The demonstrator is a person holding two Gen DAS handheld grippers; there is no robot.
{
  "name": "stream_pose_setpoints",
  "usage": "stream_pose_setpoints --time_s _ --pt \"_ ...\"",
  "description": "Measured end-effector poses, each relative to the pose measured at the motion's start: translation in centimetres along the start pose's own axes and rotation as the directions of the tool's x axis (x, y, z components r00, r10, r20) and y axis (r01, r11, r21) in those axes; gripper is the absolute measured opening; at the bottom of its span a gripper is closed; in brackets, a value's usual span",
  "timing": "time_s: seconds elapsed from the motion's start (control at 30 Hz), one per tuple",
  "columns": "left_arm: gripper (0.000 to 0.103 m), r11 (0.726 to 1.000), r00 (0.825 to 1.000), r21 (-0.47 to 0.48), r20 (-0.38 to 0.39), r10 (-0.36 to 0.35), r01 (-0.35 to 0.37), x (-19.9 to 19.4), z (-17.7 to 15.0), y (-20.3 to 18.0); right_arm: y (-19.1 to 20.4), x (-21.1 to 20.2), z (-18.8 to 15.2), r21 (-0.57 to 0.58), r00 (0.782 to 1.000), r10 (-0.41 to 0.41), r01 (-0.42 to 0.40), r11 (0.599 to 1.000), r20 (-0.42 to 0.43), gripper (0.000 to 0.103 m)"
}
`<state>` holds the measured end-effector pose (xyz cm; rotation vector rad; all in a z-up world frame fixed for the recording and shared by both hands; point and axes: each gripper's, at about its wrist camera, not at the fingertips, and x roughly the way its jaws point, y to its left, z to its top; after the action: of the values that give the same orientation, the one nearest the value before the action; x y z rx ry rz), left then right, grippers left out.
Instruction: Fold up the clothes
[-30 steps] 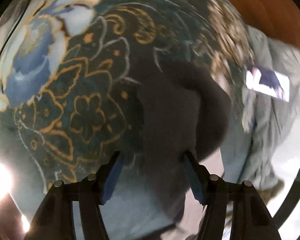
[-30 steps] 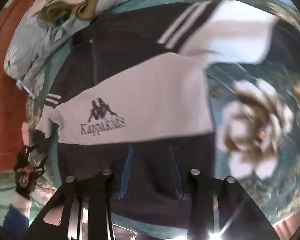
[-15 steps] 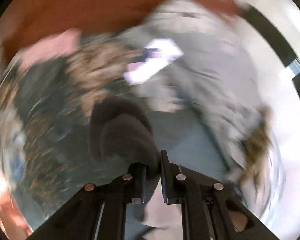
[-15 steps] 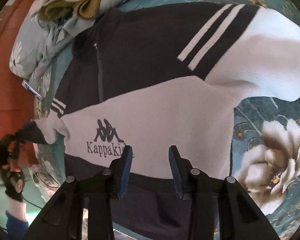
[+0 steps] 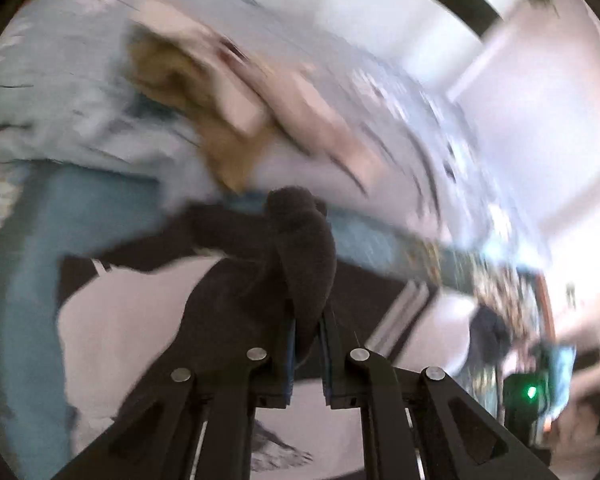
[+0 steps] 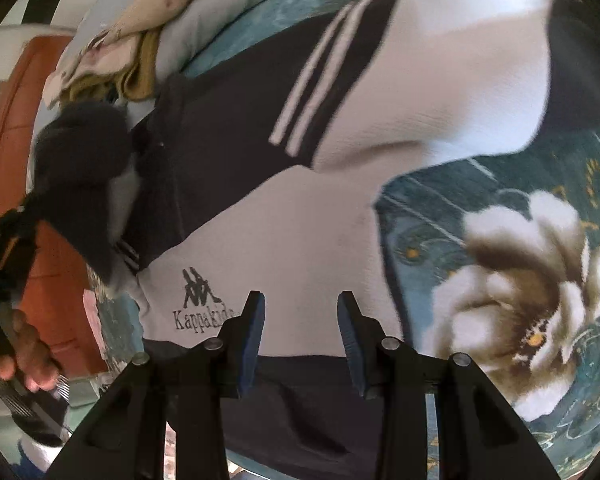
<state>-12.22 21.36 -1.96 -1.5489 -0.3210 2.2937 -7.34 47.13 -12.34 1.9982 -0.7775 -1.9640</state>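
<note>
Sweatshirt (image 6: 300, 208), black and white fleece, spread flat on the floral bedspread (image 6: 520, 280), collar toward the heaped bedding (image 6: 140, 40) at one edge. Left gripper (image 5: 307, 344) pinching the dark cuff (image 5: 300, 248), sleeve lifted over the chest; its jaws have just been closing on it. Right gripper (image 6: 301, 320) spread partway, empty, above the white chest panel near the logo (image 6: 200, 300).

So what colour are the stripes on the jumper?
White stripes, two side by side on the dark part of the jumper, clearest in the right wrist view.
</note>
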Motion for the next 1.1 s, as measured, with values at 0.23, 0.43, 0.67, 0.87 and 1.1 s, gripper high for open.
stream_pose_setpoints --time_s 0.23,0.43,0.67,0.87,1.1 --pt "0.012 0.998 0.981 -0.055 -0.194 0.014 -0.025 7.0 -2.7 0.0 -1.4 -0.5 0.4 0.044 0.999 0.031 -0.032 0.999 0.040 0.039" --pt "0.034 0.992 0.966 -0.127 -0.256 -0.039 0.006 6.0 -3.6 1.7 1.1 -0.7 2.5 -0.006 0.988 0.119 -0.119 0.993 0.094 0.042" --pt "0.059 0.994 0.976 -0.067 -0.206 0.067 -0.083 -0.2 -4.3 4.1 7.1 0.9 5.9 -0.083 0.965 0.226 -0.217 0.973 0.133 0.057" --pt "0.060 0.912 0.929 -0.211 -0.201 0.312 -0.352 -2.6 -5.3 12.5 8.3 3.8 8.1 -0.091 0.987 0.058 -0.044 0.995 0.150 0.057" --pt "0.060 0.811 0.896 -0.391 -0.276 0.348 -0.435 -2.4 -6.8 20.4 6.5 6.1 7.9 -0.002 0.993 -0.012 0.012 1.000 0.117 0.026"
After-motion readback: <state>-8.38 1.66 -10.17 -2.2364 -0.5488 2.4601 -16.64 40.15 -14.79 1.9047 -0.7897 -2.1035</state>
